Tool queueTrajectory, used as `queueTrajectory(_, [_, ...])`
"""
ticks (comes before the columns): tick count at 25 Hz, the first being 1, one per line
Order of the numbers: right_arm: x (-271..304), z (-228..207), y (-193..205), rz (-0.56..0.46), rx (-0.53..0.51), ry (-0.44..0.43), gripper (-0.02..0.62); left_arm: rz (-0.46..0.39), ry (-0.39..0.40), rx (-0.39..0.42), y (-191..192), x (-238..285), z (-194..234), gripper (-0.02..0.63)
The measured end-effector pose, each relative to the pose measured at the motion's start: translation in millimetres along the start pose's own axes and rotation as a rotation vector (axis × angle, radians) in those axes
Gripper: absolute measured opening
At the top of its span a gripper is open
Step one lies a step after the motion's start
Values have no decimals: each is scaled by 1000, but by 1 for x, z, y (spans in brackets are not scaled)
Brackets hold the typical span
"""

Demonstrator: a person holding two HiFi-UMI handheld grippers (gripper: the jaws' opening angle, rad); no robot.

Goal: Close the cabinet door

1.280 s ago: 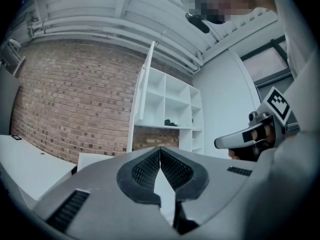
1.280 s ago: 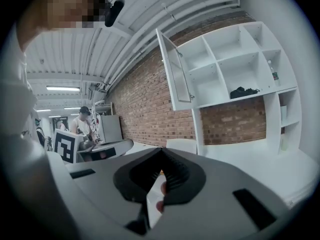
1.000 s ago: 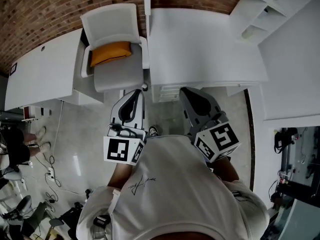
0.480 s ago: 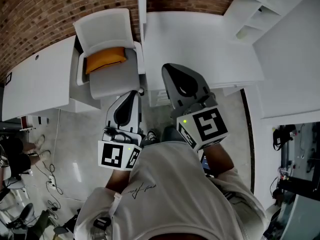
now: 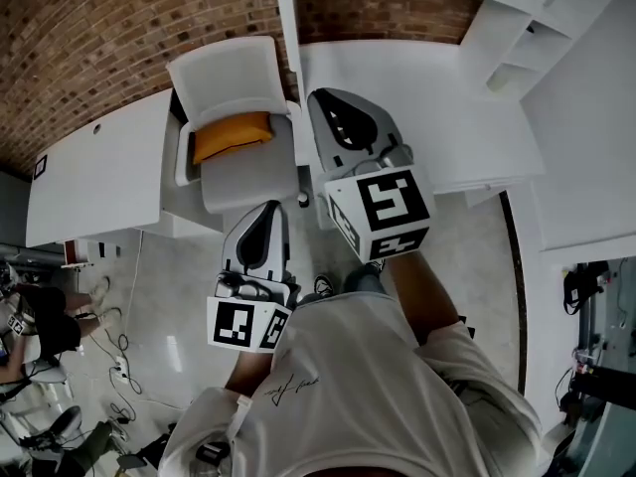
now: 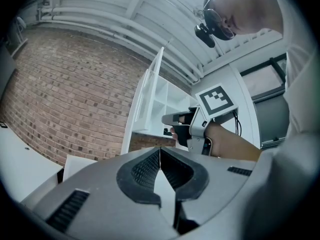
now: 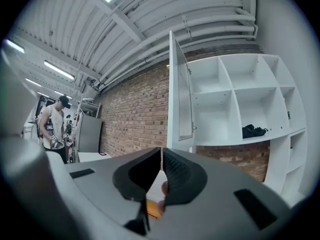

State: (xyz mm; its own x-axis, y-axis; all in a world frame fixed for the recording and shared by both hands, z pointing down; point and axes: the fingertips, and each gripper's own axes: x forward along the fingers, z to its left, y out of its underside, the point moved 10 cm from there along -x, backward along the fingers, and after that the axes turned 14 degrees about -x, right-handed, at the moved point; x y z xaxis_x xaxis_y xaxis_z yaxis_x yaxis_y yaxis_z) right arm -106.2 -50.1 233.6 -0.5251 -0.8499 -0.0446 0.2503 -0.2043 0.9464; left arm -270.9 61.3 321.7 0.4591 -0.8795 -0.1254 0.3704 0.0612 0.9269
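Observation:
The white cabinet door (image 7: pixel 179 99) stands open, edge-on to me, with a long grey panel on its inner face. It shows as a thin white strip (image 5: pixel 288 58) in the head view and as a tilted white panel (image 6: pixel 146 101) in the left gripper view. White open shelves (image 7: pixel 240 104) lie to its right. My right gripper (image 5: pixel 328 99) is raised just right of the door's edge, jaws shut on nothing. My left gripper (image 5: pixel 268 210) hangs lower, near my body, also shut and empty. The left gripper view shows the right gripper (image 6: pixel 192 126) held up beside the shelves.
A white chair (image 5: pixel 234 73) with an orange cushion (image 5: pixel 231 134) stands left of the door. A white desk (image 5: pixel 99 172) is further left, a white counter (image 5: pixel 427 97) below the shelves. A dark item (image 7: pixel 254 131) lies on a shelf. A person (image 7: pixel 54 124) stands far left.
My right gripper has risen and moved forward and left, from beside my body up to the door's edge. The left gripper has stayed low.

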Motion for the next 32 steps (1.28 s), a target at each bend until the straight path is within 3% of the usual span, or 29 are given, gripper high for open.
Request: queueTrajectory(32, [74, 4, 6, 62, 73, 192, 103, 49, -16, -22, 13, -6, 18, 17])
